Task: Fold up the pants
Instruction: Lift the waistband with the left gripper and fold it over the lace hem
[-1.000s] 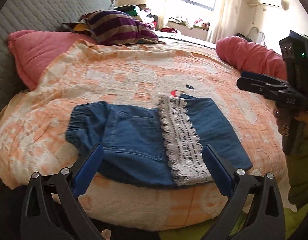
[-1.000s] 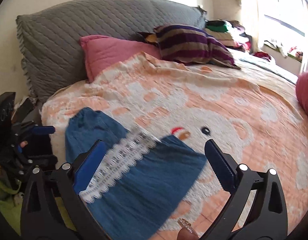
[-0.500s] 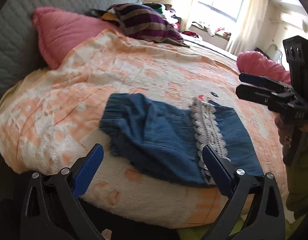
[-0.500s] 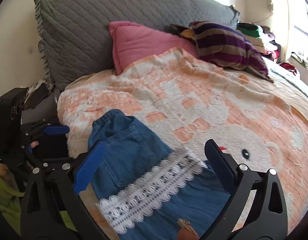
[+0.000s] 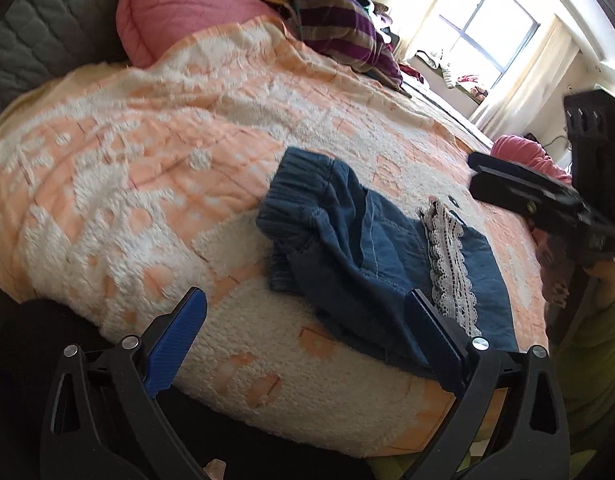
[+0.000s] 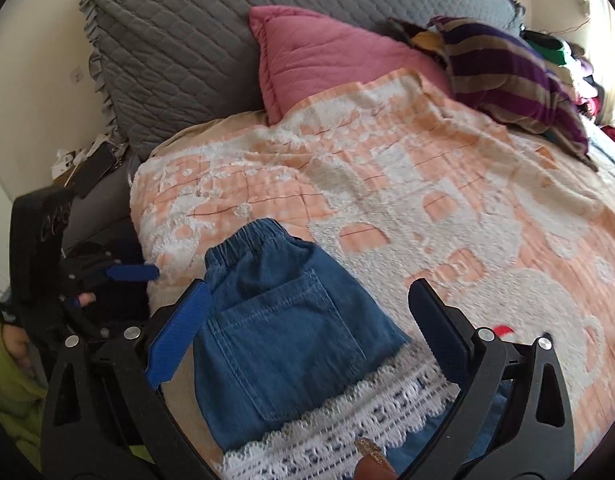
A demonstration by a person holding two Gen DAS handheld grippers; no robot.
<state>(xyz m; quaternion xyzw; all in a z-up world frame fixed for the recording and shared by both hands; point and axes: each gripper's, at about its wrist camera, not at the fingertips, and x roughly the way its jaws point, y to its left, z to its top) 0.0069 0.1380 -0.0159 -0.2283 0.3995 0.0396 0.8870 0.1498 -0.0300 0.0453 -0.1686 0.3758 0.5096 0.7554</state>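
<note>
Your right gripper (image 6: 307, 320) hangs with jaws spread, empty, straight over the small blue denim pants with a white lace band (image 6: 283, 332), nearer than your left gripper (image 5: 307, 320), also spread and empty. Their long axis runs waistband-ahead-left to lace-hem-behind-right; they lie on the orange-and-white fleece blanket (image 6: 447, 184).
</note>
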